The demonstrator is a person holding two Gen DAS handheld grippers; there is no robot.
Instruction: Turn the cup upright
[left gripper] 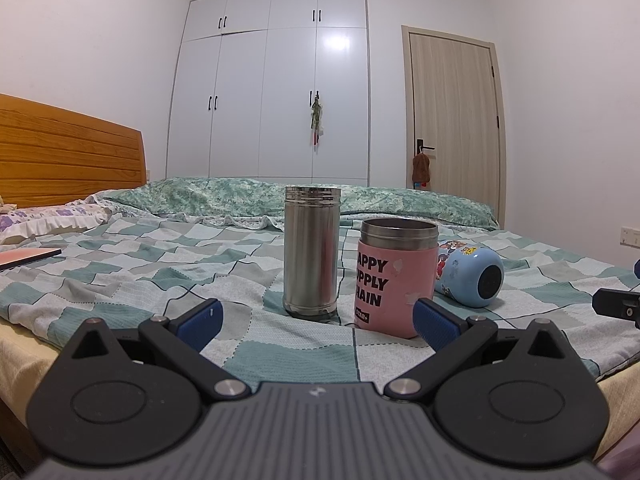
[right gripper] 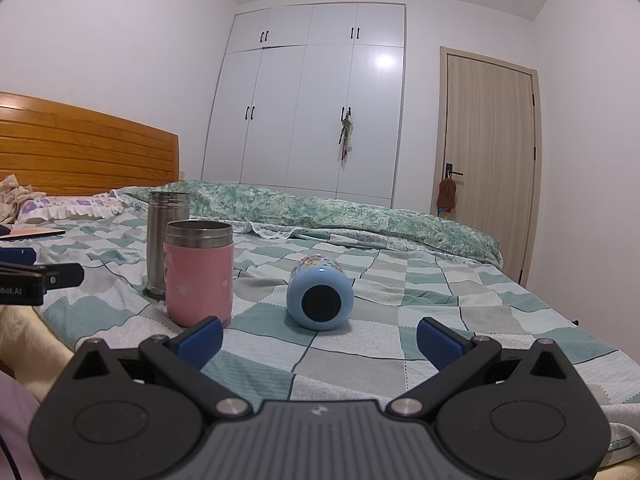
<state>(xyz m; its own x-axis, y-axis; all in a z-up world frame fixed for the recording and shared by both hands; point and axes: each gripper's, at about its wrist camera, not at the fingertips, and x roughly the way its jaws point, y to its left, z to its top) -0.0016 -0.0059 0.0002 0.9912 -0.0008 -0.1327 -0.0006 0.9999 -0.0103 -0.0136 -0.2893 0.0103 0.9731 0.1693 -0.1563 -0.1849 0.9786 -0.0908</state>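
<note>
A light blue cup with cartoon stickers (right gripper: 320,295) lies on its side on the checked bedspread, its base toward me; it also shows in the left wrist view (left gripper: 472,274), right of the pink cup. A pink cup (left gripper: 394,278) with black lettering stands upright, open end up, also in the right wrist view (right gripper: 199,272). A tall steel cup (left gripper: 312,250) stands upright behind it, also at the left of the right wrist view (right gripper: 162,244). My left gripper (left gripper: 316,322) is open and empty, short of the steel and pink cups. My right gripper (right gripper: 320,340) is open and empty, just short of the blue cup.
The bed (right gripper: 440,304) has a rumpled green quilt (right gripper: 320,204) at the back and a wooden headboard (left gripper: 68,152) at left. A flat reddish book (left gripper: 28,257) lies at the far left. A wardrobe (left gripper: 272,88) and a door (left gripper: 454,120) stand behind.
</note>
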